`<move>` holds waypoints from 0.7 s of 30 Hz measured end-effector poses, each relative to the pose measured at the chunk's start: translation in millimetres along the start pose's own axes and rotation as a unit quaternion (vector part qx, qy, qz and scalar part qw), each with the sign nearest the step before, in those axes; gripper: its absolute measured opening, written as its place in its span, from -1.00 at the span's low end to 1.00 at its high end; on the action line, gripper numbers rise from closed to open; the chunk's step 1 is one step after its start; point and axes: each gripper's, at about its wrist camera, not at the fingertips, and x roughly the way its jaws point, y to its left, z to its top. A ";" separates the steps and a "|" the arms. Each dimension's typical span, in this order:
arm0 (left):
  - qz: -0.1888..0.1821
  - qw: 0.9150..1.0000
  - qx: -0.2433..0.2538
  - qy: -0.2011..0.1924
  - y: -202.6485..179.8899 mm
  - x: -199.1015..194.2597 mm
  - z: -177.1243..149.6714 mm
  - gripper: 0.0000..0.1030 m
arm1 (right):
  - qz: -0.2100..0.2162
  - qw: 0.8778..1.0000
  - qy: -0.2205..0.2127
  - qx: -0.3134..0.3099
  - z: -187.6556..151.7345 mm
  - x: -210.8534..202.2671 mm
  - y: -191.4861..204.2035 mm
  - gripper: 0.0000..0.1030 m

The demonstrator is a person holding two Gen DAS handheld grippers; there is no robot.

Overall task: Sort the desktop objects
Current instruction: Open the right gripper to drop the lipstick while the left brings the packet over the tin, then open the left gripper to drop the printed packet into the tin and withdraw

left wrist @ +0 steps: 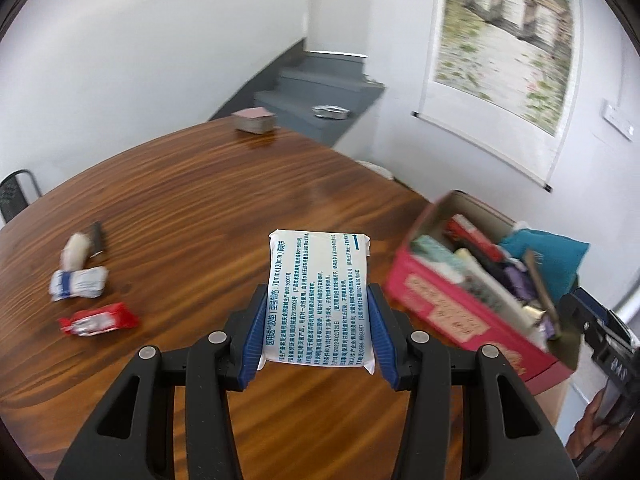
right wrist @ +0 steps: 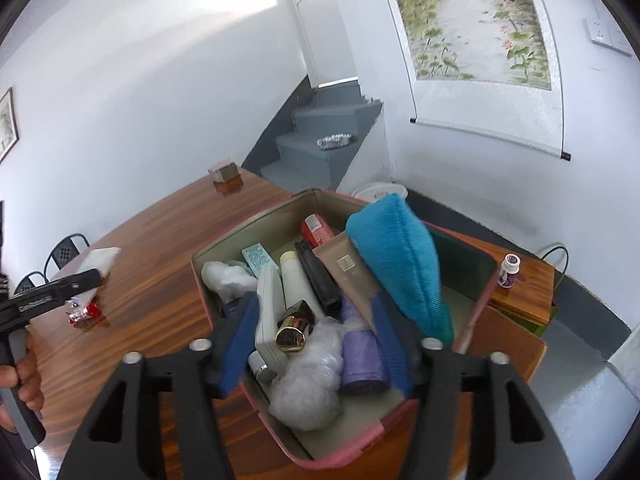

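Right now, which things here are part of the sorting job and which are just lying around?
Part of the job: white printed packet held in the left gripper; pink box of sorted items; red wrapper, bandage roll on the table; open right gripper.

Lying about: card stack, foil tray, wall scroll, small bottle.

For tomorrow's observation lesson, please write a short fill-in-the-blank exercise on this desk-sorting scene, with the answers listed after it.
1. The left tongs grip a white packet printed with ____ text.
2. The pink box holds a folded ____ towel.
3. The right tongs hover over the box with jaws ____.
4. The red wrapper lies on the ____ table.

Answers: blue; blue; open; wooden
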 end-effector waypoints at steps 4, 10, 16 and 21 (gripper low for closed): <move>-0.019 1.000 0.022 0.006 -30.7 11.3 6.7 -0.02 | 0.000 1.000 -0.015 -0.007 -0.9 -6.8 -0.6 0.52; -0.045 0.998 0.049 0.014 -69.6 20.8 8.6 -0.02 | 0.009 1.000 -0.012 0.008 -4.9 -5.5 -11.5 0.55; -0.062 0.996 0.064 0.019 -94.8 33.4 11.5 -0.02 | 0.009 1.000 -0.014 0.025 -6.2 -6.9 -22.7 0.55; -0.066 0.995 0.066 0.020 -108.7 51.8 21.6 -0.02 | 0.006 1.000 -0.025 0.016 -6.4 -11.8 -19.7 0.55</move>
